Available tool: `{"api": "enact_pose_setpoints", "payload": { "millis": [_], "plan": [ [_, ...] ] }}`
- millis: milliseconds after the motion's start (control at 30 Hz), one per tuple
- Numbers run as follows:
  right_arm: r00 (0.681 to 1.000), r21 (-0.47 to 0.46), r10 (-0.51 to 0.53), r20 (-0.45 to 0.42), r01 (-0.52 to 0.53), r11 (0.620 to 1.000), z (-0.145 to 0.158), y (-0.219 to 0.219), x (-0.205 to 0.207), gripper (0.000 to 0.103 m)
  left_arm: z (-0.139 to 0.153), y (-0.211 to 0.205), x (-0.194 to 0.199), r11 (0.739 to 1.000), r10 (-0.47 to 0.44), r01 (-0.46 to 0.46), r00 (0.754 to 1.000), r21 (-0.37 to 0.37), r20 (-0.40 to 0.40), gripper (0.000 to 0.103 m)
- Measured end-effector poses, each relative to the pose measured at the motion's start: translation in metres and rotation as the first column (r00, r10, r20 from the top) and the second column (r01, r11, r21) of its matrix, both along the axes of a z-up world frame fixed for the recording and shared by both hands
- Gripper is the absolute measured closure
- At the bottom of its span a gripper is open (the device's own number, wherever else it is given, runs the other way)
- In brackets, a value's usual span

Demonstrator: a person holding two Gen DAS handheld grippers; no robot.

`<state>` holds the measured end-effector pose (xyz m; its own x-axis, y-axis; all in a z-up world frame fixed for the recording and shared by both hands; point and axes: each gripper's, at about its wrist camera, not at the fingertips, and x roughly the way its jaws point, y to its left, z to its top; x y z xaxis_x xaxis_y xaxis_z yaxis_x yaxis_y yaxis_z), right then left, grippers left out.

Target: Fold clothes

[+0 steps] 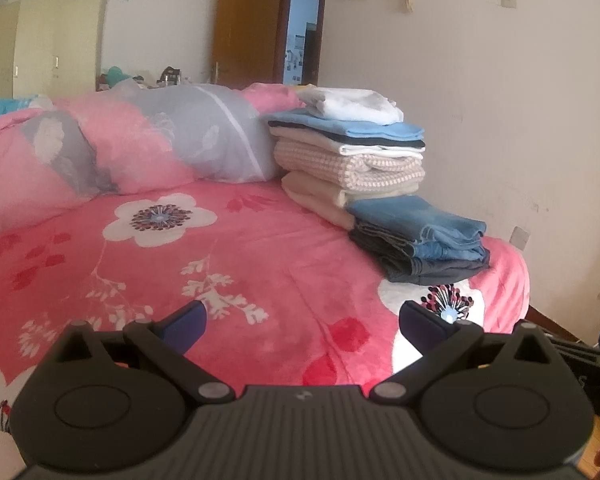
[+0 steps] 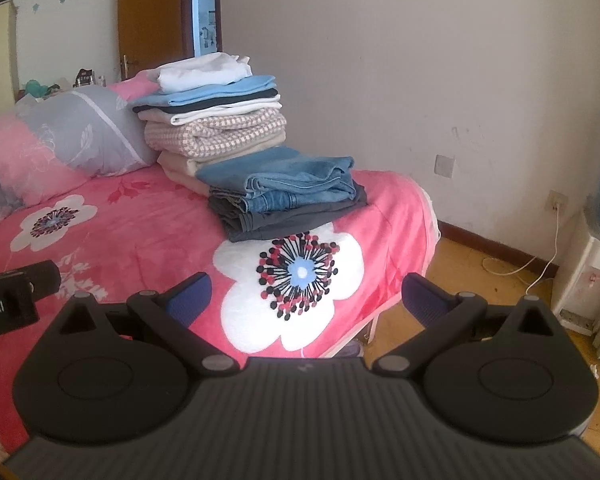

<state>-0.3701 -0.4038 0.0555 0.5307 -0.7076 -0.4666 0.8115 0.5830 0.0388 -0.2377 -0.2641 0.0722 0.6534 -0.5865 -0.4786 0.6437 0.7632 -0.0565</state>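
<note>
A tall stack of folded clothes (image 1: 352,148) (image 2: 216,120) rests on the pink flowered bed (image 1: 180,272) (image 2: 148,236) near its right edge, white piece on top. In front of it lies a lower pile of folded blue jeans (image 1: 424,228) (image 2: 288,184) over dark grey trousers (image 2: 284,220). My left gripper (image 1: 302,322) hovers open above the bedspread, short of the piles, nothing between its blue pads. My right gripper (image 2: 306,296) is open over the bed's corner with the big white flower, also holding nothing. The left gripper's body (image 2: 12,300) shows at the right wrist view's left edge.
Pink and grey pillows (image 1: 172,136) (image 2: 72,132) lie at the head of the bed. A white wall runs close along the right side. A brown door (image 1: 248,24) stands open behind. A water dispenser (image 2: 596,272) and a cable (image 2: 540,264) occupy the wooden floor right of the bed.
</note>
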Motion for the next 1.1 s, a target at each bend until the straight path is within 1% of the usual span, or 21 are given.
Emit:
{"api": "enact_pose_setpoints", "payload": {
  "millis": [600,1100],
  "plan": [
    [0.998,-0.067,0.007,-0.058,-0.011,0.998,-0.001,0.005,0.01,0.001,-0.003,0.0,0.002,1.0,-0.026,0.026,1.0,0.003,0.003,0.0],
    [0.997,-0.072,0.018,-0.081,-0.024,0.997,-0.001,0.008,0.017,0.001,-0.005,0.002,0.006,1.0,-0.027,0.027,0.999,0.0,-0.02,0.0]
  ]
}}
